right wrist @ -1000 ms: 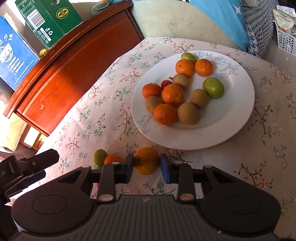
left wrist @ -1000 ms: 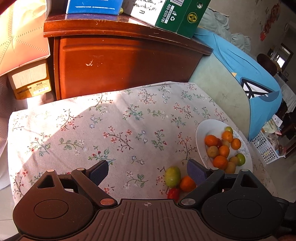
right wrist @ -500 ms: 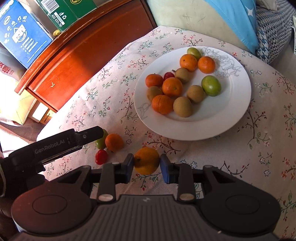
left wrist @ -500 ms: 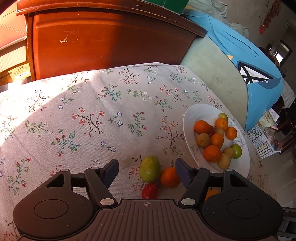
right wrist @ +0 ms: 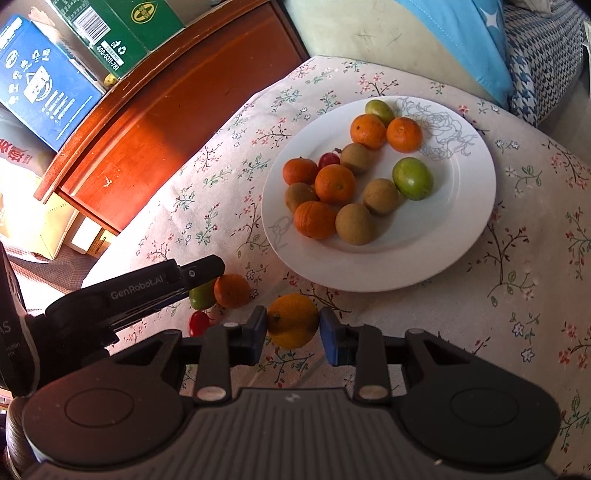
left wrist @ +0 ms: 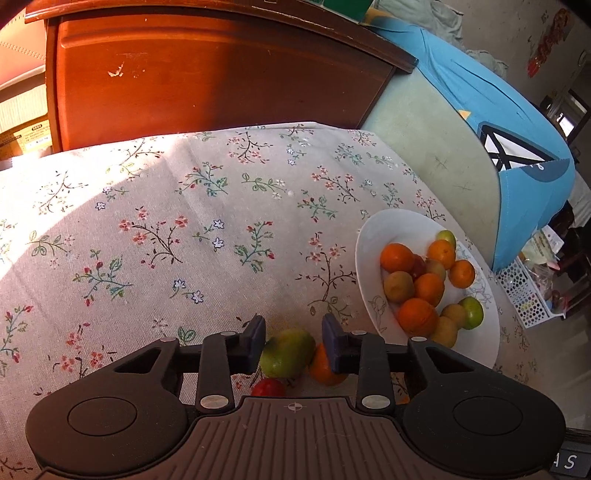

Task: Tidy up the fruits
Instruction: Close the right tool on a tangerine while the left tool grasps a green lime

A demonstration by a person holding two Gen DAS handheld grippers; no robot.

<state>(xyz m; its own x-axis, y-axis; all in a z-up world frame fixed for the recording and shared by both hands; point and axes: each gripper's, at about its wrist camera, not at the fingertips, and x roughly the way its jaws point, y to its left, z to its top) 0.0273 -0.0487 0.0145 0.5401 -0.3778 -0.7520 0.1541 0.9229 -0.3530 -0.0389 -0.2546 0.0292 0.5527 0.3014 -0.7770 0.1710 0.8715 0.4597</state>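
A wooden cabinet [right wrist: 177, 110] carries a blue box [right wrist: 44, 85] and green box [right wrist: 122, 26], perhaps cardboard.

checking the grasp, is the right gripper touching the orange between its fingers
Cannot tell. In the right wrist view the orange sits between the right gripper pads; it meets the left pad, but a sliver may remain at the right.

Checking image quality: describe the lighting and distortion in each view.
Left wrist: hard sunlight on the tablecloth, shadow nearer the left gripper; fisheye bends the cabinet. Right wrist: sunlit plate, sharp fruit shadows, curved edges.
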